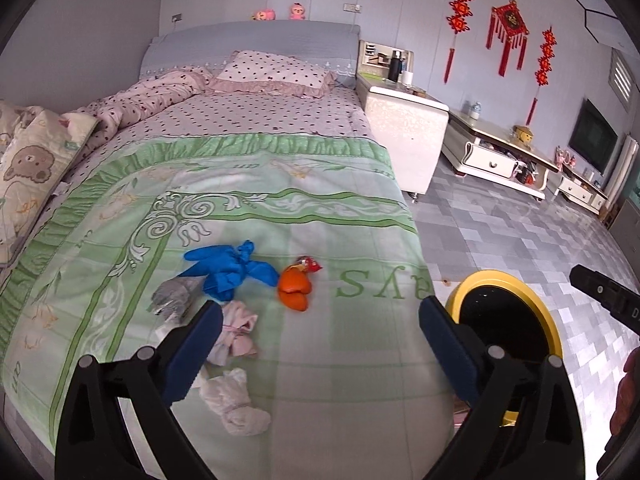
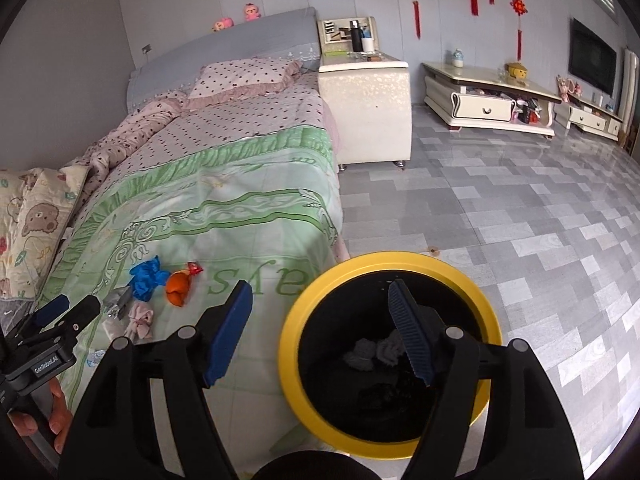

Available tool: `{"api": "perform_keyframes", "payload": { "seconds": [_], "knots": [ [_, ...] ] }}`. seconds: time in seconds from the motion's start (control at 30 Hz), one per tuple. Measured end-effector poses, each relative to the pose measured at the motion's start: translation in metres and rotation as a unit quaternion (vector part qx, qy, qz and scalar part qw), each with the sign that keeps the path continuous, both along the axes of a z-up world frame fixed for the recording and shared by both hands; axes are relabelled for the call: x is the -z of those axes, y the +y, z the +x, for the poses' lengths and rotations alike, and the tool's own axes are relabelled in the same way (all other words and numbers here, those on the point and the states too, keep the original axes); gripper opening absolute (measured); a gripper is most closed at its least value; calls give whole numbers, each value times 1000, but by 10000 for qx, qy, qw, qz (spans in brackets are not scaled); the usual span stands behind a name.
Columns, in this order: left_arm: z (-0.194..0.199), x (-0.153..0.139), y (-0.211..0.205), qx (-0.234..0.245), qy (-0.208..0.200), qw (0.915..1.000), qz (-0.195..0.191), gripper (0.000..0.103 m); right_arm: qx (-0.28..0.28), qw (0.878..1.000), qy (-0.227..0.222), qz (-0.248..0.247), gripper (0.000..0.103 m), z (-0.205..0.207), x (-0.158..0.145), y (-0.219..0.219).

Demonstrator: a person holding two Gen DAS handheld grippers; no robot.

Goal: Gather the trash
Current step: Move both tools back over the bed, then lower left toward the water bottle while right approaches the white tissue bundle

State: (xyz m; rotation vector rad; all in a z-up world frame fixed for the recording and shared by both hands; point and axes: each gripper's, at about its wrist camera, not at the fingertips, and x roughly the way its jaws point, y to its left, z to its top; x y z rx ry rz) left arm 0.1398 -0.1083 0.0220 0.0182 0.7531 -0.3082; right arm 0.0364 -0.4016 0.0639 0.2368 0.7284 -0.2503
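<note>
Trash lies on the green bedspread (image 1: 280, 184): a blue glove (image 1: 228, 266), orange peel (image 1: 295, 289) with a red wrapper (image 1: 309, 264), a grey wrapper (image 1: 173, 296) and crumpled pinkish tissues (image 1: 236, 334) (image 1: 236, 402). My left gripper (image 1: 320, 320) is open and empty above the bed's near end, just short of the tissues. My right gripper (image 2: 320, 308) is open and empty over the rim of the yellow bin (image 2: 304, 360), which holds crumpled grey tissues (image 2: 374, 352). The bin also shows in the left wrist view (image 1: 468, 284). The glove (image 2: 147, 276) and peel (image 2: 179, 288) show in the right wrist view.
The bin stands on the grey tiled floor (image 2: 500, 216) beside the bed's foot. A white nightstand (image 2: 366, 100) stands by the bed and a low TV cabinet (image 2: 488, 100) by the far wall. Pillows (image 1: 276, 72) and a bear-print quilt (image 1: 28, 160) lie on the bed.
</note>
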Motion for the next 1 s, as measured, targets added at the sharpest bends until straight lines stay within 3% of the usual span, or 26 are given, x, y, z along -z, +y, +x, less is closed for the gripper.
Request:
{"api": "perform_keyframes", "payload": {
  "seconds": [0.23,0.47,0.73,1.0],
  "knots": [
    [4,6,69,-589,35,9982,69,95,-493,9988,-63,-46,68,11,-7,74],
    [11,25,128,-1076,150,9939,180,95,-937,9955,67,-121,68,25,8,131],
    [26,61,182,-1486,420,9878,199,95,-1573,9872,229,-135,68,44,49,191],
    [32,106,207,-1636,800,9829,261,95,-2232,9731,513,-245,68,69,93,250]
  ]
}}
